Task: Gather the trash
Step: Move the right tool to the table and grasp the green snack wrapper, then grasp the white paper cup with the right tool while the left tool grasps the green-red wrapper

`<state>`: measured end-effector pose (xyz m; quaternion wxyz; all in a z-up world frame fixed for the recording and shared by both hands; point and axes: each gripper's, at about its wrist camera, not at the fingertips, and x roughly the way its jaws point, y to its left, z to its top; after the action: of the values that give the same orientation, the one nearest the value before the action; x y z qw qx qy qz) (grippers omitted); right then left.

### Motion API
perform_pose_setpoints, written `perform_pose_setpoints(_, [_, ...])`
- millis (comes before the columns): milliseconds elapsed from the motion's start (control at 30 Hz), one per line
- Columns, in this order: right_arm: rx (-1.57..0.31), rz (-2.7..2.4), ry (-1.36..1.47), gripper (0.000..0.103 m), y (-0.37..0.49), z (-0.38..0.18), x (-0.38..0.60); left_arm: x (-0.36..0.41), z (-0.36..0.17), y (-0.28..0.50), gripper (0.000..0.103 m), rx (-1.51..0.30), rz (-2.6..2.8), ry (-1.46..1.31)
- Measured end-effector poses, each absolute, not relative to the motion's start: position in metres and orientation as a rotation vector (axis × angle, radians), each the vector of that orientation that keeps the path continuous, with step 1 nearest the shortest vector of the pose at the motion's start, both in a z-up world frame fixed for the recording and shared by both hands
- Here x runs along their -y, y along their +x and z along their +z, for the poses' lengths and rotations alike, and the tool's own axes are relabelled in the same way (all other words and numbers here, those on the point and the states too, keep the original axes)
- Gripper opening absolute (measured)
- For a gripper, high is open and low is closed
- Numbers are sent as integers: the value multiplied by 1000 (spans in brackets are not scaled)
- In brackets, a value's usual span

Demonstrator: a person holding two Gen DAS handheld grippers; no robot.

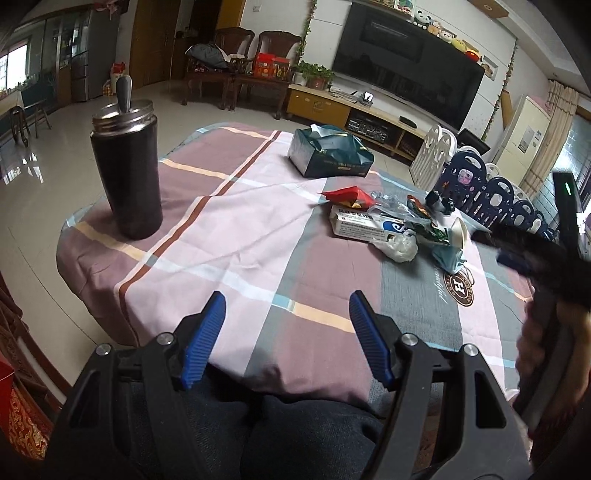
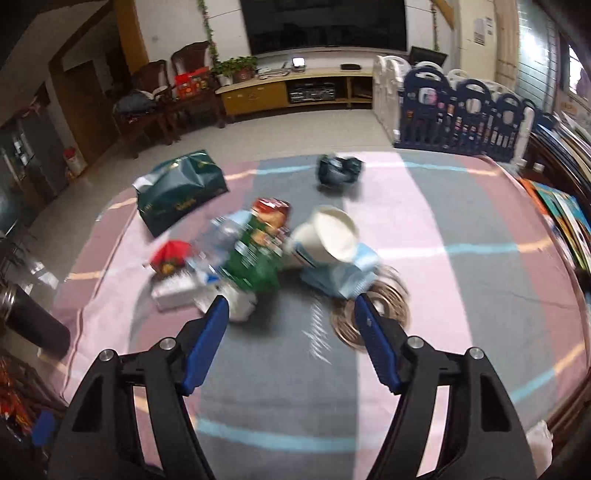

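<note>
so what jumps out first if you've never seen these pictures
A heap of trash sits mid-table on the checked cloth, with a white paper cup tipped on its side. A tall dark bottle stands alone at the far left, and both tongs, left and right, gape open, empty.

Domestic living room. Large wall-mounted television above low yellow media cabinet; plush toys lined along top of screen. Two carved dark wooden armchairs against far wall, potted plant beside cabinet. Blue-and-white child playpen fence at room edge. Glossy tiled floor. Refrigerator in adjoining area at left. Foreground tabletop covered with plaid household cloth, carrying tissue box and dark flask.
</note>
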<state>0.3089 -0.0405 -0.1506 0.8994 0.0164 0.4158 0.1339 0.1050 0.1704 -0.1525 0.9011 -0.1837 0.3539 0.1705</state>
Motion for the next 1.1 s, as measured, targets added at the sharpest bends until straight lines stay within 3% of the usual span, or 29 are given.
perform_pose_setpoints(333, [-1022, 172, 251, 71, 381, -195, 14, -182, -169, 109, 72, -768, 361, -418])
perform_pose_setpoints(367, [-1028, 189, 269, 63, 383, -199, 15, -182, -170, 110, 72, -771, 360, -420])
perform_pose_setpoints(400, [-1029, 217, 282, 38, 382, -201, 16, -182, -171, 110, 72, -774, 360, -421])
perform_pose_setpoints(500, [-1049, 266, 295, 18, 372, -202, 19, -182, -171, 110, 72, -770, 360, -422])
perform_pose_setpoints(567, [-1052, 295, 277, 15, 356, -200, 23, -183, -171, 110, 72, -769, 361, -424])
perform_pose_setpoints(833, [-1229, 564, 159, 16, 269, -220, 38, -181, -174, 109, 72, -775, 362, -431])
perform_pose_setpoints(867, [-1229, 581, 121, 24, 261, -220, 39, -181, -175, 110, 72, -777, 361, -431])
perform_pose_setpoints(900, [-1212, 575, 86, 43, 254, -218, 40, -180, -176, 110, 72, -779, 362, -429])
perform_pose_setpoints(967, [-1147, 514, 57, 63, 251, -210, 49, -179, -176, 110, 72, -780, 361, -424])
perform_pose_setpoints(1100, [-1064, 368, 145, 63, 285, -191, 74, -176, -177, 111, 72, -789, 357, -414])
